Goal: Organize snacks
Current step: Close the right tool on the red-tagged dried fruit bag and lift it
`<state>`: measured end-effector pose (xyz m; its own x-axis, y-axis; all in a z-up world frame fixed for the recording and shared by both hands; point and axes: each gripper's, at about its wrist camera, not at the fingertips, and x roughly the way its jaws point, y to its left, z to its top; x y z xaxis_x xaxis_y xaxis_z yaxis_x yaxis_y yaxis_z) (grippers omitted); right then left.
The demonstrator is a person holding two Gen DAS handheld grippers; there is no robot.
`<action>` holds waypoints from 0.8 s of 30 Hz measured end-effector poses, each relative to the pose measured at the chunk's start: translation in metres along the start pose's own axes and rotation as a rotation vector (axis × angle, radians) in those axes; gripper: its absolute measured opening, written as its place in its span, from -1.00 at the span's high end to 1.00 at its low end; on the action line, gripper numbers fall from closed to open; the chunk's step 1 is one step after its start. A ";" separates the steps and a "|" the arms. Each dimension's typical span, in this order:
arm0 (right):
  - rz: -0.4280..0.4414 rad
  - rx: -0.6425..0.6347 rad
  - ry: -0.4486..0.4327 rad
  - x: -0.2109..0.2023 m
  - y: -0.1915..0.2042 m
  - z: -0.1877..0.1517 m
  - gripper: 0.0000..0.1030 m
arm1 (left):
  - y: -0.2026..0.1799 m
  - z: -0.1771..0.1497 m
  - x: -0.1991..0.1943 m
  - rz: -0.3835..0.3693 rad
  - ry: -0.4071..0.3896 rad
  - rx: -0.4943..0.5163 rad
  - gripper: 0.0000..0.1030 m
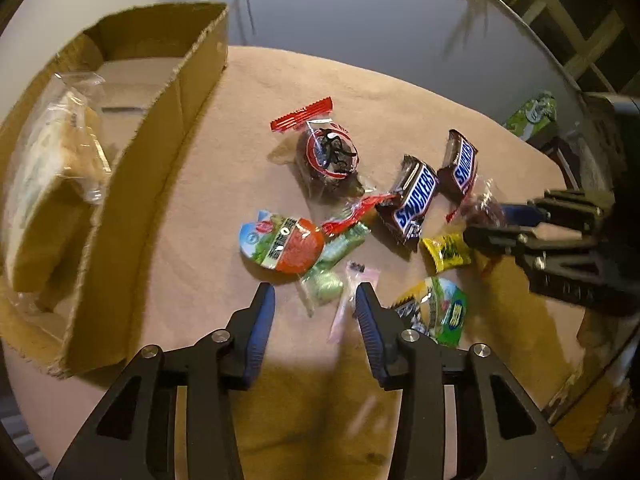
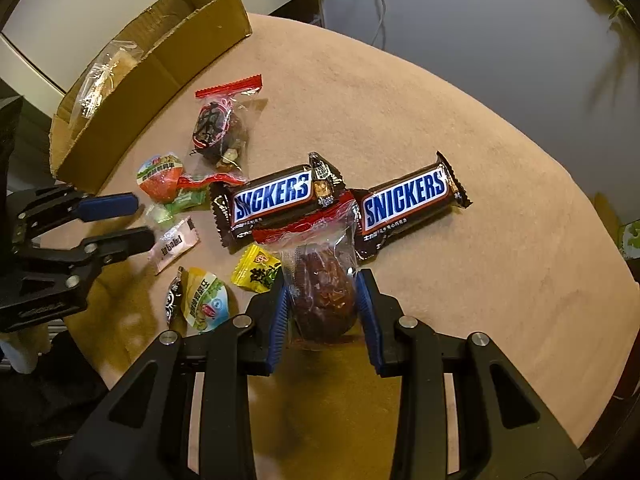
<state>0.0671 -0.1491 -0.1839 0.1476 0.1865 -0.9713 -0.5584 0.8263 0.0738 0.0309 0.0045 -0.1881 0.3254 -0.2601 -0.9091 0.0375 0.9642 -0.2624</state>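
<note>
A pile of snacks lies on the round tan table [image 2: 460, 128]. My right gripper [image 2: 323, 300] is shut on a clear-wrapped dark date snack [image 2: 324, 304], held just above the table beside two Snickers bars [image 2: 276, 200] [image 2: 404, 200]. It shows at the right in the left wrist view [image 1: 486, 220]. My left gripper [image 1: 316, 300] is open and empty, its fingers either side of a green candy [image 1: 324, 284] and a pink sachet [image 1: 348, 300]. An orange-green jelly cup [image 1: 284, 244] lies just beyond. A second date snack with a red seal [image 1: 328, 156] lies farther back.
A cardboard box [image 1: 132, 208] stands at the left, holding a clear-wrapped pastry [image 1: 52, 172]. A yellow candy [image 1: 448, 252] and a yellow-green jelly cup [image 1: 444, 312] lie near the right gripper. A green packet [image 1: 534, 114] sits off the table's far right edge.
</note>
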 end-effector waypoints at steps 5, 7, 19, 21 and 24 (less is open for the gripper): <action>-0.004 0.002 -0.001 -0.002 0.002 0.000 0.33 | -0.012 0.004 0.011 0.013 0.017 0.022 0.47; -0.008 0.002 0.002 -0.003 0.002 0.001 0.33 | -0.012 0.003 0.011 0.021 0.006 0.022 0.57; -0.003 -0.004 -0.015 -0.016 0.005 0.004 0.33 | -0.002 -0.001 -0.010 0.002 -0.041 0.003 0.59; -0.001 -0.011 -0.027 -0.023 0.007 0.006 0.33 | 0.000 -0.001 -0.018 -0.001 -0.054 -0.003 0.59; 0.003 -0.021 -0.045 -0.033 0.011 0.012 0.33 | 0.003 0.000 -0.029 -0.003 -0.080 -0.010 0.59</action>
<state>0.0658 -0.1399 -0.1483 0.1821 0.2125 -0.9600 -0.5754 0.8148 0.0712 0.0212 0.0146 -0.1624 0.4001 -0.2574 -0.8796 0.0288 0.9628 -0.2686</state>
